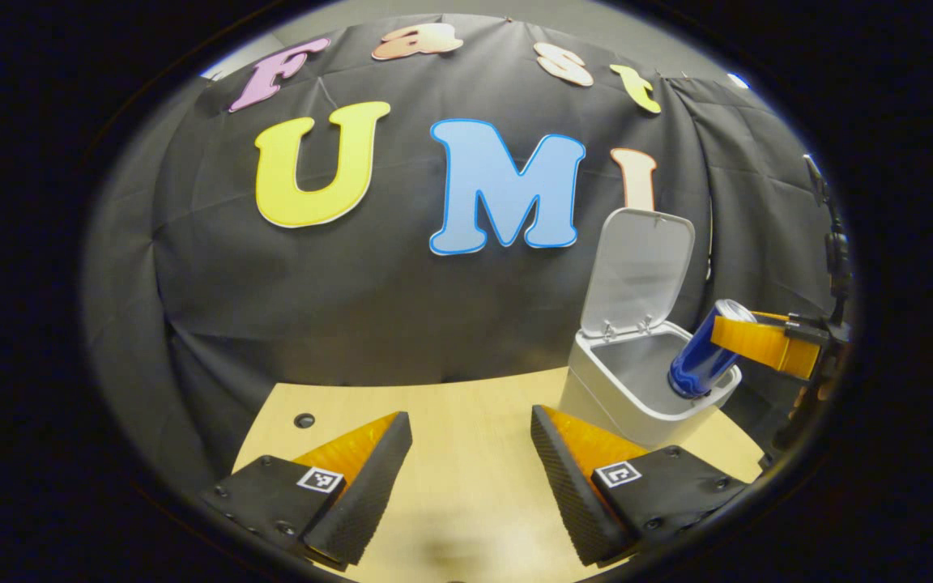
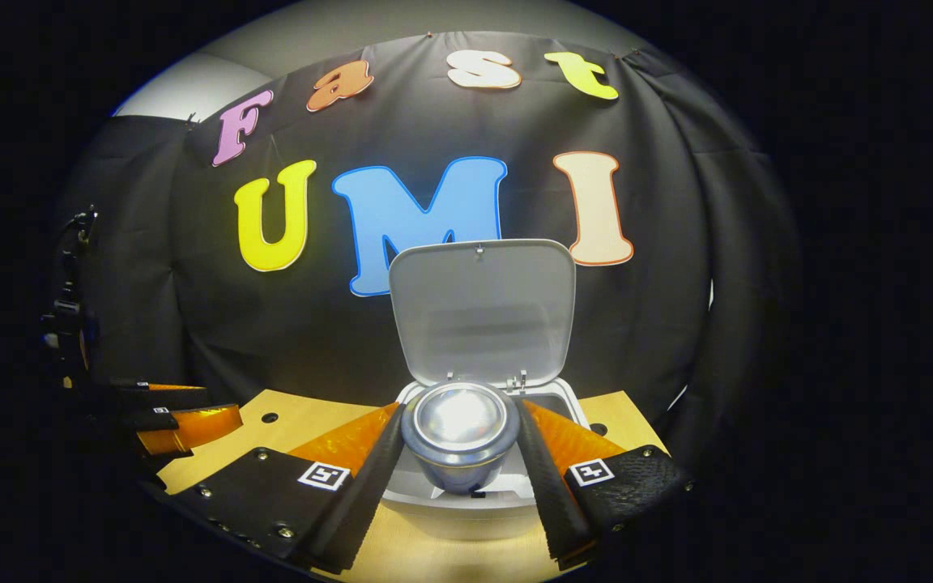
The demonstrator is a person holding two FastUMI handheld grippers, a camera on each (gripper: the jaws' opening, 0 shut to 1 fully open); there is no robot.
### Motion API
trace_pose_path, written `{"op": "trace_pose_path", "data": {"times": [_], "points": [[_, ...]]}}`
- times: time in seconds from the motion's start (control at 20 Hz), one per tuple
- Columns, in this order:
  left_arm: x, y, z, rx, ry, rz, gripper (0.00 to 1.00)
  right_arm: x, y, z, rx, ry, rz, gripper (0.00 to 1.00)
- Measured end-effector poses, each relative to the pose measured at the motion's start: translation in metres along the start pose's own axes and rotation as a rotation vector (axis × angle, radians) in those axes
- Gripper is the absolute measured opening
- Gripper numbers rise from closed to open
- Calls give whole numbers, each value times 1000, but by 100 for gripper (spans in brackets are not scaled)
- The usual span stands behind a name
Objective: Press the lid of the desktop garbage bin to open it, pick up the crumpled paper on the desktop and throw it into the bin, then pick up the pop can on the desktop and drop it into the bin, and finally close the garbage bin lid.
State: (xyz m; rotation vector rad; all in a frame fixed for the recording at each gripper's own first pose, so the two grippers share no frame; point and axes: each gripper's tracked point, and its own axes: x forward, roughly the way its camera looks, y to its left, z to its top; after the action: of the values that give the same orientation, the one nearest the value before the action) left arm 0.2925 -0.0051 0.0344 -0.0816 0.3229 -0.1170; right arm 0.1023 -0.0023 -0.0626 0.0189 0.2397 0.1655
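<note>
Holding the blue pop can between both fingers, the right gripper has it tilted over the open mouth of the white desktop garbage bin, its lower end already inside the rim in the left gripper view. The lid stands upright at 12 o'clock behind the can. The left gripper hangs over the bare wooden desktop at the bin's 9 o'clock, jaws wide apart, grasping nothing. No crumpled paper lies on the visible desk, so it is probably binned; releasing the can and closing the lid remain
</note>
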Motion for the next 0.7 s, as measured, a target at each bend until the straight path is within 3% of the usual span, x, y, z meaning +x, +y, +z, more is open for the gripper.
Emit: {"op": "trace_pose_path", "data": {"times": [0.35,0.45,0.7], "points": [[2,2,-1,-5,5,-1,97,4,0,-6,9,20,5,85],[2,2,-1,-5,5,-1,97,5,0,-8,8,25,1,97],[2,5,-2,-8,7,0,97,5,2,-10,4,29,3,97]]}}
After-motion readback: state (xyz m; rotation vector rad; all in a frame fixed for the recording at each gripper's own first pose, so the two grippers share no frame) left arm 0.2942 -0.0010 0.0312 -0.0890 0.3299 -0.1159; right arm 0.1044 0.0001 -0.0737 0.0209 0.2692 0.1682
